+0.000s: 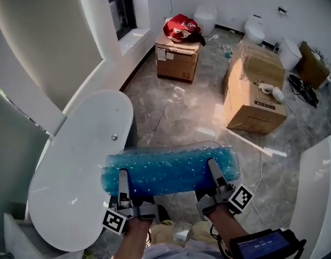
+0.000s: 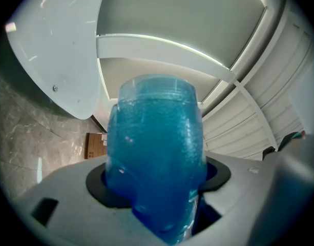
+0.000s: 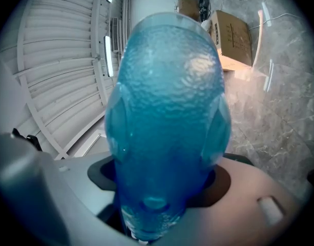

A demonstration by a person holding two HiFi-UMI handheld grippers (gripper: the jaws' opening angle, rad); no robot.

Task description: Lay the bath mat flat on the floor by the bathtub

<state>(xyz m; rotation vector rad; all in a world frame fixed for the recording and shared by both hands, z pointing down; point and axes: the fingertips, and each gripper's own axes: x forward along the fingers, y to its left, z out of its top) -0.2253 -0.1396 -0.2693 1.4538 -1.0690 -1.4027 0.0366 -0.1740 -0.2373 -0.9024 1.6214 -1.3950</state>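
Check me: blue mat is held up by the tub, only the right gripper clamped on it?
Not only the right. The left gripper view shows the left gripper shut on the mat too, alongside the right gripper; it is held up by the tub.

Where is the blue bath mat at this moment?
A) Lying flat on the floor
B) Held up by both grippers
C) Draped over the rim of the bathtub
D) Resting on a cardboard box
B: the left gripper and the right gripper each clamp one end of the bath mat, which is held above the floor next to the bathtub.
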